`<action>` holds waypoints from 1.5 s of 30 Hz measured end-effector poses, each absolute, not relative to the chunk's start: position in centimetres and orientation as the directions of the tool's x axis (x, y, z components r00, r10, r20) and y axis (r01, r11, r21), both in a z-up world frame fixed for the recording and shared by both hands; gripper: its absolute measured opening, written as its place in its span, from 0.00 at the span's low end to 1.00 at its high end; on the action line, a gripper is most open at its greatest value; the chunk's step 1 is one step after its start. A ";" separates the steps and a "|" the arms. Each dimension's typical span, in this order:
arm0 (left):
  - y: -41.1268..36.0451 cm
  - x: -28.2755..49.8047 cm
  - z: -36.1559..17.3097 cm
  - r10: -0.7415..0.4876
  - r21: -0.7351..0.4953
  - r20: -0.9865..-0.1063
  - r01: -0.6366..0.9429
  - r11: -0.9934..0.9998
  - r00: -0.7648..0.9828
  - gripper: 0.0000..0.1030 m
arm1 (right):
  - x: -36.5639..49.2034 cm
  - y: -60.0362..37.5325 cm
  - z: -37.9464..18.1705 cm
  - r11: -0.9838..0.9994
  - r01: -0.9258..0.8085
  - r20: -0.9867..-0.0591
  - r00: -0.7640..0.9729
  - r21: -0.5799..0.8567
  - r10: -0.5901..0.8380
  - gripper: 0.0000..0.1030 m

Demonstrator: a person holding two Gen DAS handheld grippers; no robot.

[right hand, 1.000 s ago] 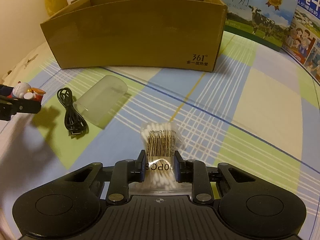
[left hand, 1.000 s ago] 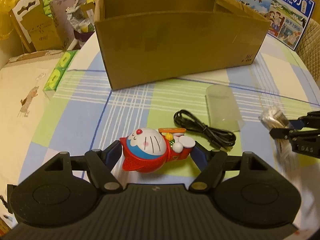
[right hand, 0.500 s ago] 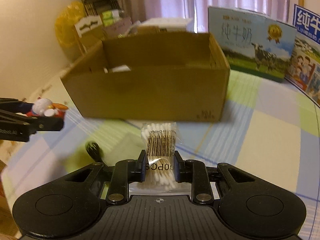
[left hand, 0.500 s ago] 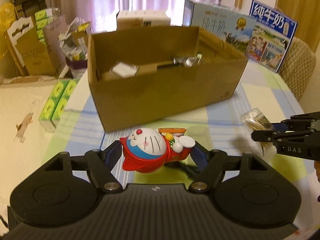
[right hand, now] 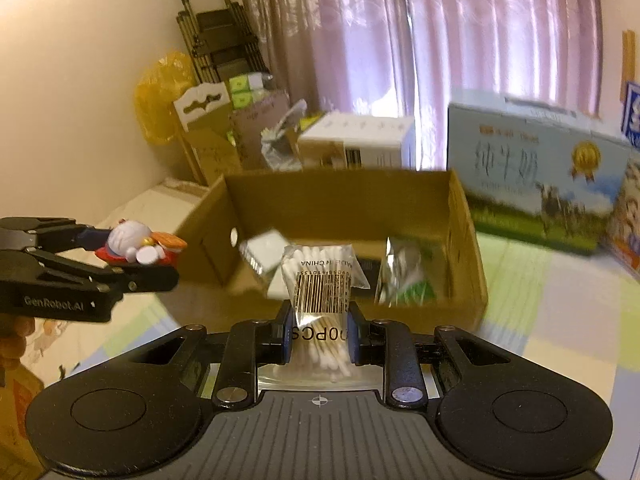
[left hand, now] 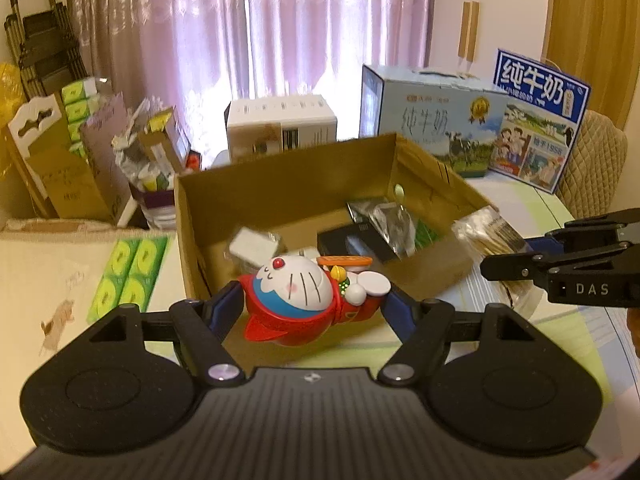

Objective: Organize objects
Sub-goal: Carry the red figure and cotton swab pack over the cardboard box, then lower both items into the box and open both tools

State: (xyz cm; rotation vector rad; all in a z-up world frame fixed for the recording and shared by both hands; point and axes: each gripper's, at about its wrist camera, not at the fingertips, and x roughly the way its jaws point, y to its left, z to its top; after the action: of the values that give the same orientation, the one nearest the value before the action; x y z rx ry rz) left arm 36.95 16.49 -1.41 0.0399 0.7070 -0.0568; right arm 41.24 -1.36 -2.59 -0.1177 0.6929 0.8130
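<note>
My left gripper (left hand: 316,304) is shut on a red and blue Doraemon toy (left hand: 304,296) and holds it in the air just in front of the open cardboard box (left hand: 288,184). My right gripper (right hand: 319,330) is shut on a clear bag of cotton swabs (right hand: 320,280), also raised near the box's (right hand: 464,216) front edge. Each gripper shows in the other's view: the right gripper (left hand: 516,254) with its bag (left hand: 488,232), the left gripper (right hand: 156,254) with the toy (right hand: 136,246). Several packets lie inside the box.
Milk cartons (left hand: 440,120) and a white box (left hand: 280,124) stand behind the cardboard box. Green tissue packs (left hand: 128,268) lie at the left. Paper bags and clutter (left hand: 100,152) sit at the back left. The checked tablecloth (right hand: 540,300) runs to the right.
Both grippers have risen from the table with their objects and moved toward the box, so its inside now shows. The cable and the clear cup have dropped out of view.
</note>
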 end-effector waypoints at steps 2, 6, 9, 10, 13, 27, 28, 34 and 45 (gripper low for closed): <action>16.6 38.3 -1.0 -0.042 0.021 -0.646 0.073 0.997 0.763 0.70 | 42.5 -0.6 -2.0 0.694 -0.704 -0.598 0.493 0.154 0.632 0.22; 16.8 40.9 -0.2 -0.041 0.041 -0.631 0.086 0.996 0.774 0.70 | 45.5 0.8 -1.5 0.693 -0.705 -0.590 0.498 0.151 0.635 0.22; 16.9 42.9 0.1 -0.040 0.053 -0.628 0.094 0.994 0.777 0.70 | 47.3 1.8 -1.7 0.692 -0.709 -0.601 0.495 0.139 0.628 0.22; 16.9 43.7 0.2 -0.040 0.054 -0.630 0.095 0.994 0.776 0.70 | 48.0 2.2 -1.8 0.692 -0.709 -0.605 0.493 0.136 0.625 0.22; 17.2 45.8 0.0 -0.041 0.050 -0.641 0.095 0.994 0.767 0.70 | 49.6 3.1 -2.3 0.692 -0.710 -0.625 0.485 0.127 0.612 0.22; 16.7 54.5 -4.1 -0.047 0.049 -0.714 0.117 0.992 0.699 0.70 | 56.6 5.5 -7.4 0.714 -0.683 -0.727 0.410 0.157 0.552 0.22; 16.7 55.0 -4.4 -0.045 0.048 -0.719 0.114 0.992 0.694 0.70 | 57.0 5.7 -7.7 0.714 -0.681 -0.733 0.402 0.161 0.549 0.22; 16.4 57.5 -6.7 -0.027 0.055 -0.750 0.103 0.993 0.661 0.70 | 58.4 6.1 -9.0 0.725 -0.667 -0.759 0.378 0.173 0.529 0.22; 16.6 60.6 -9.7 -0.016 0.040 -0.787 0.077 0.996 0.616 0.70 | 59.6 5.8 -9.5 0.744 -0.640 -0.770 0.372 0.192 0.518 0.22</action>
State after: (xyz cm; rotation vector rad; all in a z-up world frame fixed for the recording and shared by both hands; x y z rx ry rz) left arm 60.63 16.57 -9.67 0.0718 0.9052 -0.0534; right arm 59.61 5.78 -9.53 -0.1484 0.9285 0.7462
